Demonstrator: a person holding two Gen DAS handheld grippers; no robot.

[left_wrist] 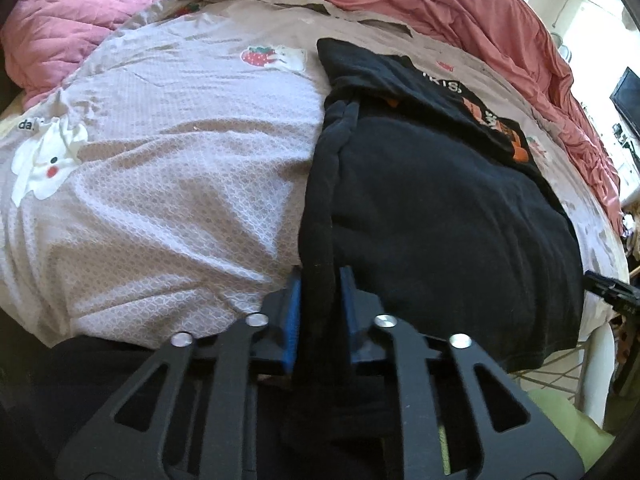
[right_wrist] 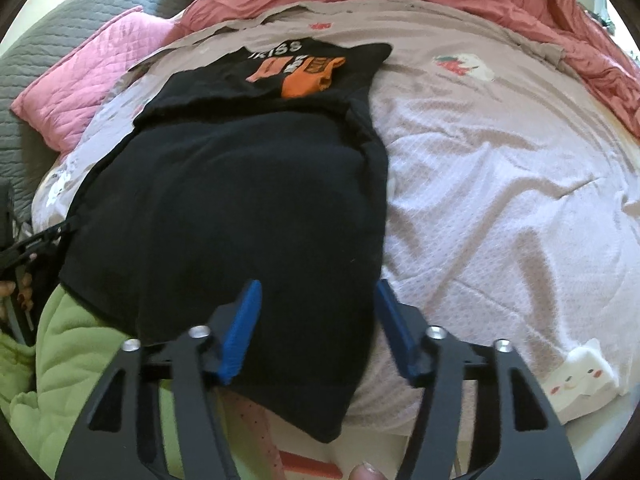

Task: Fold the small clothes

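Note:
A small black shirt [left_wrist: 440, 216] with an orange and white print lies on the bed, its near end hanging over the bed's front edge. My left gripper [left_wrist: 320, 276] is shut on the shirt's bunched left edge, with the cloth squeezed between the blue pads [left_wrist: 294, 320]. The shirt [right_wrist: 240, 208] fills the middle of the right wrist view, print [right_wrist: 304, 72] at the far end. My right gripper [right_wrist: 318, 288] is open, its jaws standing on either side of the shirt's near right corner. The left gripper [right_wrist: 32, 244] shows at the left edge of the right wrist view.
The bed has a pale beige cover [left_wrist: 160, 168] with strawberry and bunny prints. A pink quilted pillow [right_wrist: 92, 80] and a rumpled red blanket [left_wrist: 460, 12] lie at the far side. A green fleece [right_wrist: 72, 360] is below the bed's front edge.

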